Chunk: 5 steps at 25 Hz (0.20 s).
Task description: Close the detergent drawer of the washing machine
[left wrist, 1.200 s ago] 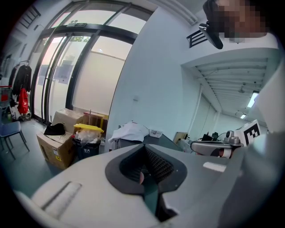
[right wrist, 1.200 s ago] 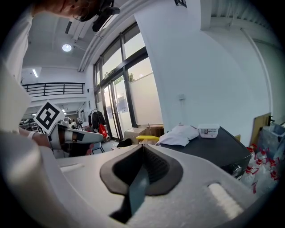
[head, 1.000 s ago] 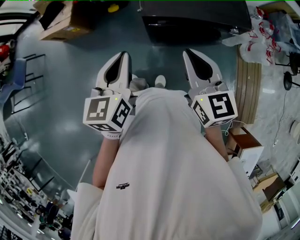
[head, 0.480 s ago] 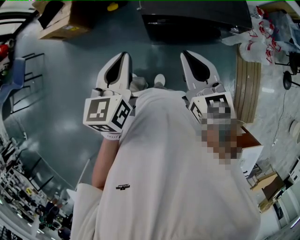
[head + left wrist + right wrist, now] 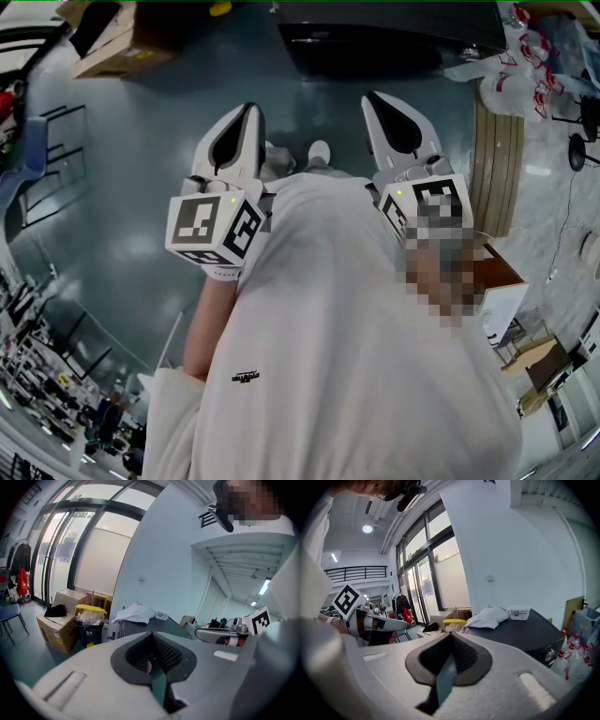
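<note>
The washing machine (image 5: 384, 37) is a dark box on the floor ahead of me, at the top of the head view. The right gripper view shows its dark top (image 5: 520, 630) and a knob (image 5: 548, 654) on its front. I cannot make out the detergent drawer. Held close to my body, my left gripper (image 5: 247, 107) and right gripper (image 5: 369, 98) both point forward, well short of the machine. In both, the jaws meet at the tips with nothing between them. The left gripper (image 5: 151, 635) and right gripper (image 5: 451, 635) fill the lower half of their own views.
A white cloth (image 5: 488, 618) and a small plastic box (image 5: 519, 612) lie on the machine's top. A cardboard box (image 5: 122, 42) and a yellow-lidded bin (image 5: 91, 619) stand to the left. Wooden boards (image 5: 494, 159) and plastic bags (image 5: 525, 52) stand on the right.
The machine has slid slightly up the head view. The right gripper has shifted a little left. Both grippers stay shut.
</note>
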Motion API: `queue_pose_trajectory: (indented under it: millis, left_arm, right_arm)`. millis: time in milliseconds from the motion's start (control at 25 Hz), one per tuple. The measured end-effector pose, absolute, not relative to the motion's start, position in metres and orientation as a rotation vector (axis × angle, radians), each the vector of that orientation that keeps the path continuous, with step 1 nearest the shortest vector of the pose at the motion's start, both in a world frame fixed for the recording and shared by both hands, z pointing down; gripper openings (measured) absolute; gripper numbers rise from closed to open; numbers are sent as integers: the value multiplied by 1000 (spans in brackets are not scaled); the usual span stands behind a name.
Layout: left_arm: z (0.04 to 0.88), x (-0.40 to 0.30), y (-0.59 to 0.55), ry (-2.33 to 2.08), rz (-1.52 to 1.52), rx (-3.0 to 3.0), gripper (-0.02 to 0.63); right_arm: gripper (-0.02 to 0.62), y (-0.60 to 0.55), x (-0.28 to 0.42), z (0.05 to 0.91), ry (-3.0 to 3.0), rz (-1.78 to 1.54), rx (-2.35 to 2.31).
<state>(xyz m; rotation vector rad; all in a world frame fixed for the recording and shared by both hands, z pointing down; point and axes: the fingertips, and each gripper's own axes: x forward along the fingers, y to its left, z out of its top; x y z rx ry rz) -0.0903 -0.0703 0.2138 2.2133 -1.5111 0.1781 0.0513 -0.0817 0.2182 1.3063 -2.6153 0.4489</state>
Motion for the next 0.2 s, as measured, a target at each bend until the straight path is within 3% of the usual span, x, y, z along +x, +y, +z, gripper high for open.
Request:
queue_pose_trajectory:
  millis: [200]
  left_arm:
    - [217,-92,-74,-1507,179,2219,16]
  right_arm:
    - [-8,-86,50,223,-2614,459,1321]
